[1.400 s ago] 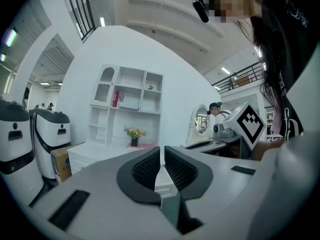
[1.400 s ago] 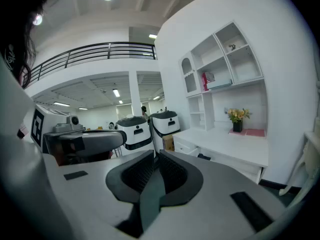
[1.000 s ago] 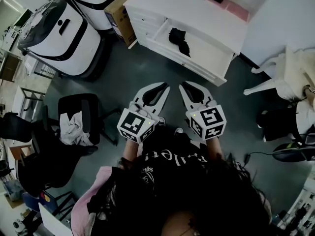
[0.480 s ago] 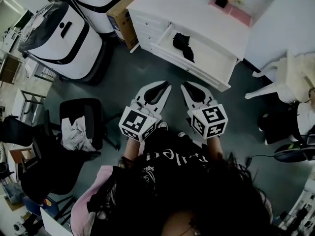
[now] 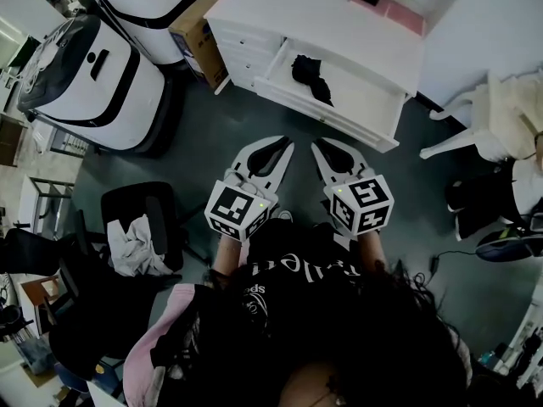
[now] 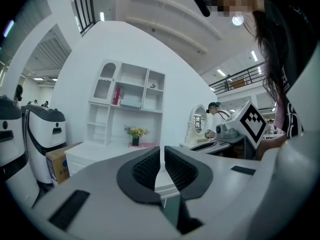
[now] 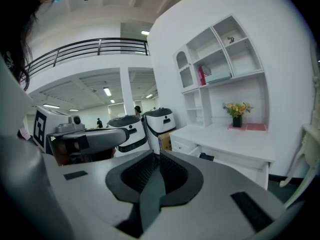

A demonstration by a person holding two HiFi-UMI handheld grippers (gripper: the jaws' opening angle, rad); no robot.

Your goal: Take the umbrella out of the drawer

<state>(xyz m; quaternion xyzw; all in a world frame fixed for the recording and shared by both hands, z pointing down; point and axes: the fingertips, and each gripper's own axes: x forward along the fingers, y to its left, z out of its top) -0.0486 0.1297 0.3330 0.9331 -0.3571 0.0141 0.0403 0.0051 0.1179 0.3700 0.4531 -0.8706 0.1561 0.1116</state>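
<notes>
Left tool (image 5: 284, 142) and right tool (image 5: 316, 145) are hanging side by side over the floor, each with jaws together and nothing between them, same as a second ago. Black umbrella (image 5: 309, 75) is lying unmoved in the open drawer (image 5: 361, 100) of the white counter (image 5: 339, 24), well ahead of both tools. Chair (image 5: 140, 219) is sitting lower in head view than before.

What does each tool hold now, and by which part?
Nothing is held. The left tool and the right tool are both shut and empty. The umbrella lies untouched in the open drawer.
</notes>
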